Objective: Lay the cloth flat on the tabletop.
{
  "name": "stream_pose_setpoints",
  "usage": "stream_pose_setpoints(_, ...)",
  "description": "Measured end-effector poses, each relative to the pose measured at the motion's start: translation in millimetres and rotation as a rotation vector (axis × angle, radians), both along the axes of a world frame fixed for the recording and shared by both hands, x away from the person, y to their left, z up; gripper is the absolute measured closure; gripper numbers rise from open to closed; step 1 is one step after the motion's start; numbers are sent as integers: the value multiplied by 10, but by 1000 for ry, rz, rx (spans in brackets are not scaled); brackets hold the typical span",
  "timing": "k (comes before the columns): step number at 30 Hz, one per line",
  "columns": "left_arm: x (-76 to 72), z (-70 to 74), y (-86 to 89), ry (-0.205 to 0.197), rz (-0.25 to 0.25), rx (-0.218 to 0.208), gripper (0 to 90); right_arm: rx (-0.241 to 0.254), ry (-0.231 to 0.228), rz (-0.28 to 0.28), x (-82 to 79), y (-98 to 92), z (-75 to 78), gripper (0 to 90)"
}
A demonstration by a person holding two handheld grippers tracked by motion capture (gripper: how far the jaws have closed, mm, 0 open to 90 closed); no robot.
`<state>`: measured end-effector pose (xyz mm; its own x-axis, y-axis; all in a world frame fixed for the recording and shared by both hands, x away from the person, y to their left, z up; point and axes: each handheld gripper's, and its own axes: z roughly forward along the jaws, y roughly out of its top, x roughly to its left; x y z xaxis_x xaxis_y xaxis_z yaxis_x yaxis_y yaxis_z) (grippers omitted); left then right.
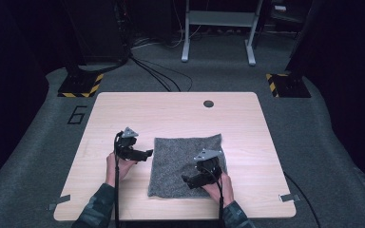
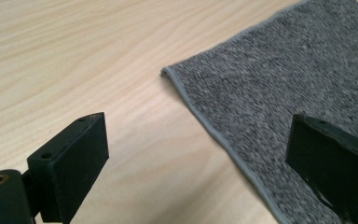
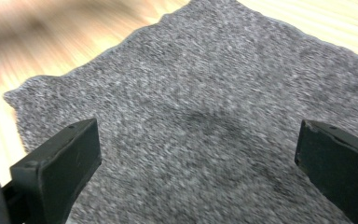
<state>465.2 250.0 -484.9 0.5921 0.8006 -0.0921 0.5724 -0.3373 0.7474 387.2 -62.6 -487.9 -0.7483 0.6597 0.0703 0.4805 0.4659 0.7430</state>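
Grey speckled cloth (image 1: 185, 164), hemmed edge, spread flat, on the table's near middle

Left tongs (image 1: 145, 154) and right tongs (image 1: 186, 180), both agape.

a pale wood table (image 1: 180, 114) stands on grey carpet (image 1: 313, 123), with a small dark round hole (image 1: 208, 103) near its far edge. a "6" (image 1: 77, 114) is marked on the floor to the left. two black-and-yellow striped feet (image 1: 81, 85) sit beyond the far corners, cables (image 1: 159, 76) run between them, and a white frame (image 1: 218, 28) stands farther back.
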Motion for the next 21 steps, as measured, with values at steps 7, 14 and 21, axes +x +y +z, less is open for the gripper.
stream_pose_setpoints(7, 129, 10, -47, 7, -5, -9, 66, 19, -3, 29, -67, 140, 37, 2)
stream_pose_setpoints(14, 269, -33, -95, 33, -6, -2, 72, 19, -12, 62, -126, 260, 79, 5)
stream_pose_setpoints(21, 405, -109, -183, 57, -14, 8, 75, 15, 4, 127, -202, 523, 35, 9)
